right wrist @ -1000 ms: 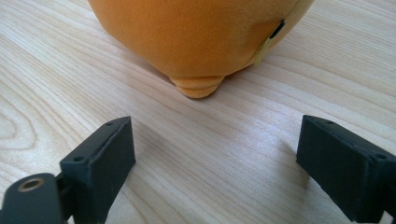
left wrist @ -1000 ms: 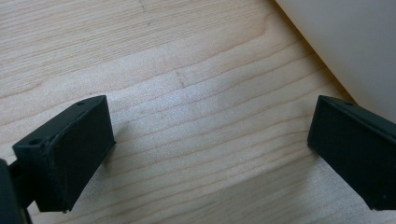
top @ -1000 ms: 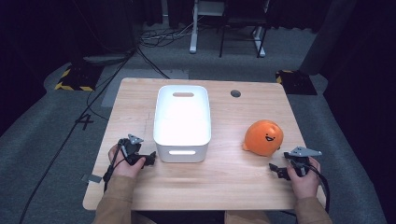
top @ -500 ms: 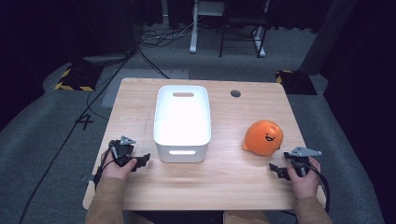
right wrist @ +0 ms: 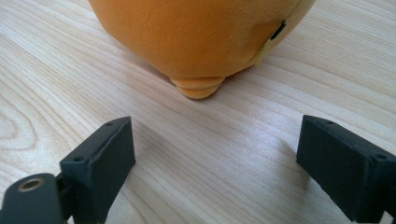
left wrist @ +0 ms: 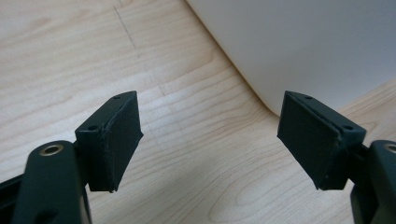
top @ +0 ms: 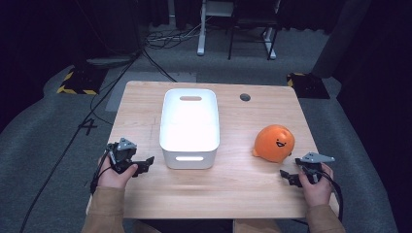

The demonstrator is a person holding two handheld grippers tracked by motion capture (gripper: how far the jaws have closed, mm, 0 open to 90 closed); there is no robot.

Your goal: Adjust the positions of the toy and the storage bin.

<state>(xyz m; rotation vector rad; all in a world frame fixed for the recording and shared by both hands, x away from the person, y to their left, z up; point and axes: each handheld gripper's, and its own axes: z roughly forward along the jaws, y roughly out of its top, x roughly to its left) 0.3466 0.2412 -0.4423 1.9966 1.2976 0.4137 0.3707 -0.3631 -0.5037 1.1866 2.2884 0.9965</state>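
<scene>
A white plastic bin [top: 189,158] stands in the middle of the wooden table [top: 233,189], and its rounded corner [left wrist: 303,42] shows in the left gripper view. My left gripper [top: 147,163] [left wrist: 210,140] hovers just left of the bin's near corner. Its jaws have just been closing, but they are still apart with only bare wood between them. An orange smiling plush ball [top: 274,143] [right wrist: 196,37] sits to the right. My right gripper [top: 285,176] [right wrist: 215,154] rests open a short way in front of the plush, not touching it.
A small dark round cap [top: 245,97] is set into the table's far right part. Past the far edge are cables, chair legs [top: 248,29] and dark floor. Both table sides drop off close to my hands.
My left hand has shifted a little to the left and lifted slightly beside the bin. The right hand and the plush have stayed put.
</scene>
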